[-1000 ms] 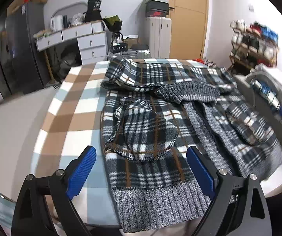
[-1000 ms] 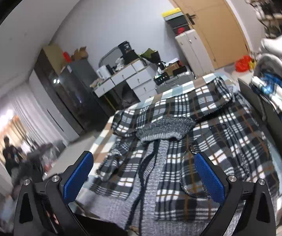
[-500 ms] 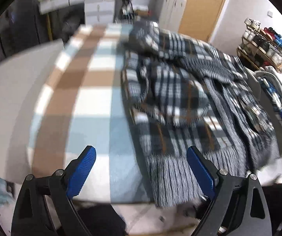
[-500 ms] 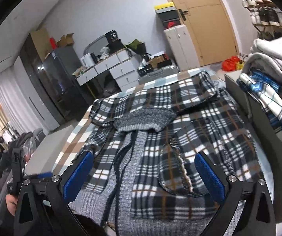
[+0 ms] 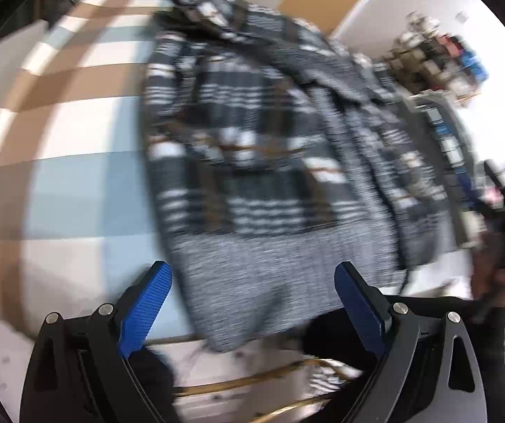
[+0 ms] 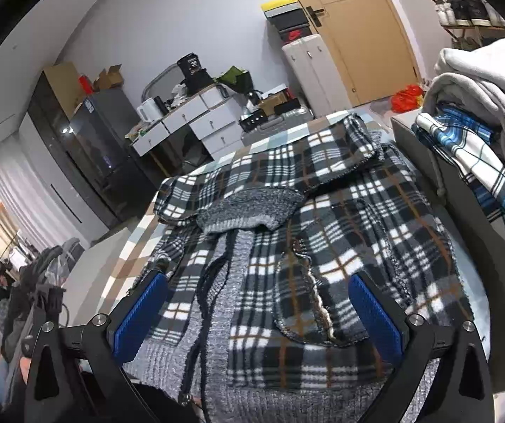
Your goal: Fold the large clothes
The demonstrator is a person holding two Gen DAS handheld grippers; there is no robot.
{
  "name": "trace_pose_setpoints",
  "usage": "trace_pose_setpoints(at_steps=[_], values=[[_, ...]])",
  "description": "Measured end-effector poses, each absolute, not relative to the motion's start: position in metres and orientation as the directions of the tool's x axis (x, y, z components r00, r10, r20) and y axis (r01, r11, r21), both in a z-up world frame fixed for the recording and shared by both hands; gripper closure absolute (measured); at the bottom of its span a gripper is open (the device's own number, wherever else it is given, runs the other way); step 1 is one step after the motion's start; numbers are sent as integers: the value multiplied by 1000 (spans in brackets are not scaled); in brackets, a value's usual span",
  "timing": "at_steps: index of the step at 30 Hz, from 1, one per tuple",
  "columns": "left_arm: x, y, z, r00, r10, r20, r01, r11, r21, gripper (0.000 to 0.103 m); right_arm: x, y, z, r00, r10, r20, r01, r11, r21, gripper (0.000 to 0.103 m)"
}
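Both grippers gape over the jacket's hem

Left gripper [image 5: 252,303] and right gripper [image 6: 257,312] hold nothing; jacket [image 6: 322,246] hem overhangs the table [image 5: 76,194] edge; bare cloth lies leftward.

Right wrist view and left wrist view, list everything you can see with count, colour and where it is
plaid jacket: one, black-white plaid with grey knit hem, spread on the table
tablecloth: one, blue-brown-white checks, under the jacket
clothes pile: one, grey and blue plaid, right of the table
drawer desk: one, white, by the back wall
door: one, tan, back right
left gripper: one, black with blue pads, open above the hem
right gripper: one, same colours, open over the jacket
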State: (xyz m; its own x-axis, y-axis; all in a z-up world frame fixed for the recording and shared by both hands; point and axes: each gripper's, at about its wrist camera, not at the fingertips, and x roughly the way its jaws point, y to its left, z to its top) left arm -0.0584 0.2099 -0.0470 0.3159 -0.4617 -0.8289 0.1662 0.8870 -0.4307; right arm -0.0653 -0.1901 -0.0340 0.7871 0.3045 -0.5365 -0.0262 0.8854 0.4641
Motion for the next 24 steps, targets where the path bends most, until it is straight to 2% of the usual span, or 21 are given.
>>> trace_pose_setpoints(at_steps=[3,6,9,12,16,18,21,24], values=[[-53,211,-42,308,-545,-780,175,838,-516,12,-64,-187,-34,781,312,-541,-39,889,457,0],[-52,216,-28,314,-683,-659,212,727,-653,12,-64,-184,-35,775,316,-547,-48,893,448,0],[-58,222,-6,351,-760,-547,300,645,-703,12,-63,-183,-36,771,316,-553,-46,894,446,0],[-52,226,-10,360,-732,-579,261,674,-691,12,-62,-183,-38,767,317,-557,-42,892,450,0],[-38,227,-36,308,-656,-689,133,747,-652,12,-62,-181,-38,763,313,-565,-45,898,437,0],[-43,233,-32,335,-637,-694,132,761,-635,12,-62,-181,-39,763,312,-567,-45,899,435,0],[-54,251,-21,442,-543,-714,85,817,-570,12,-63,-182,-39,763,312,-566,-45,899,435,0],[-49,259,-32,406,-588,-699,48,778,-626,12,-63,-181,-39,761,314,-568,-44,898,438,0]])
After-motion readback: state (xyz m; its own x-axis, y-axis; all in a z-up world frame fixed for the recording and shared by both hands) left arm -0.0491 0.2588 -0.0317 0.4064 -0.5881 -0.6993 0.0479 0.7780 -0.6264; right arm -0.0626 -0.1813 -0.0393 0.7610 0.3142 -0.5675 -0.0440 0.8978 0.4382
